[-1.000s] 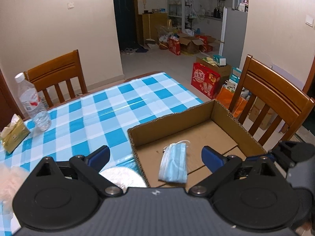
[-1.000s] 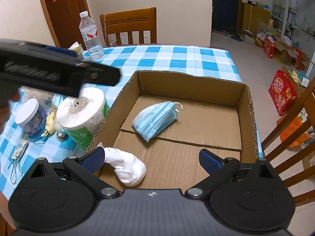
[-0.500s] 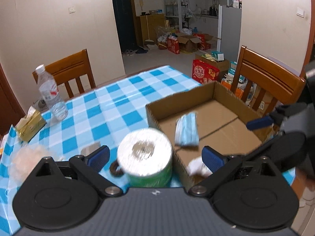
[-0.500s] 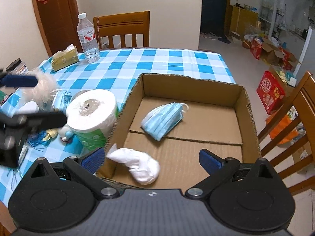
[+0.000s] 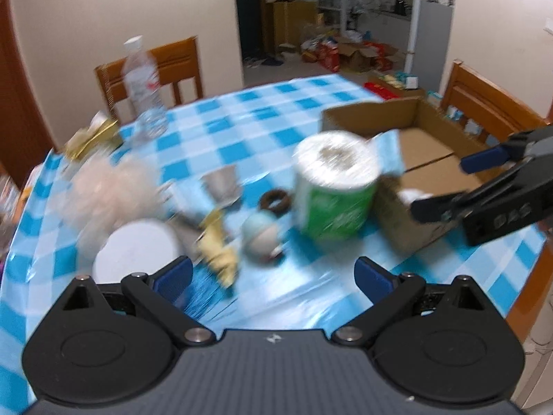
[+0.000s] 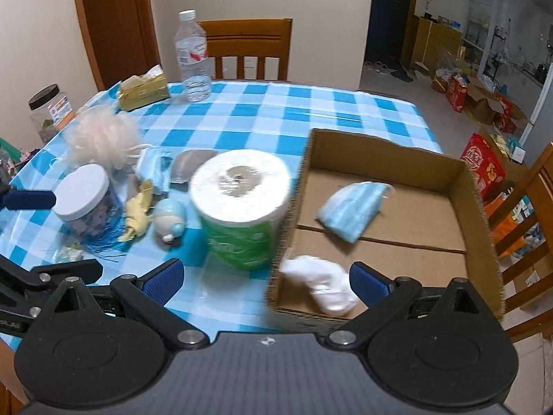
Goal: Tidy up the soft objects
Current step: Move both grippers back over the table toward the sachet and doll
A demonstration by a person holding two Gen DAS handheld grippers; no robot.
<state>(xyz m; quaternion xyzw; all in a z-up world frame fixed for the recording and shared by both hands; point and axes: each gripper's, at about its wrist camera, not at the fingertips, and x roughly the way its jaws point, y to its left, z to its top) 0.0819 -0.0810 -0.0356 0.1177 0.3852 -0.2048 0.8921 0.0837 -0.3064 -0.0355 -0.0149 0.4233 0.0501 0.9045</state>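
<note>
Right wrist view: the right gripper point(image 6: 266, 278) hangs with its jaws spread wide and empty above the near edge of a table covered in a blue-and-white checked cloth point(image 6: 304, 110). An open cardboard box point(image 6: 478, 214) sits on the right side of the table, holding a blue face mask point(image 6: 350, 209) on its floor and a white sock point(image 6: 323, 285) in the near left corner. Just outside the box's left wall stands a toilet paper roll point(image 6: 242, 204) in green wrap. Left of the roll lie a small pale-blue plush toy point(image 6: 169, 219), a yellow soft piece point(image 6: 136, 212), a white-lidded jar point(image 6: 84, 197), another blue mask point(image 6: 153, 169) and a fluffy cream-coloured tuft point(image 6: 100, 138). A water bottle point(image 6: 193, 57) and a yellow tissue pack point(image 6: 143, 88) stand at the far side, before a wooden chair point(image 6: 247, 48). From the blurred left wrist view, the left gripper point(image 5: 273, 275) is likewise spread open and empty, above the cloth in front of the plush toy and the roll, with the box to its right.
</note>
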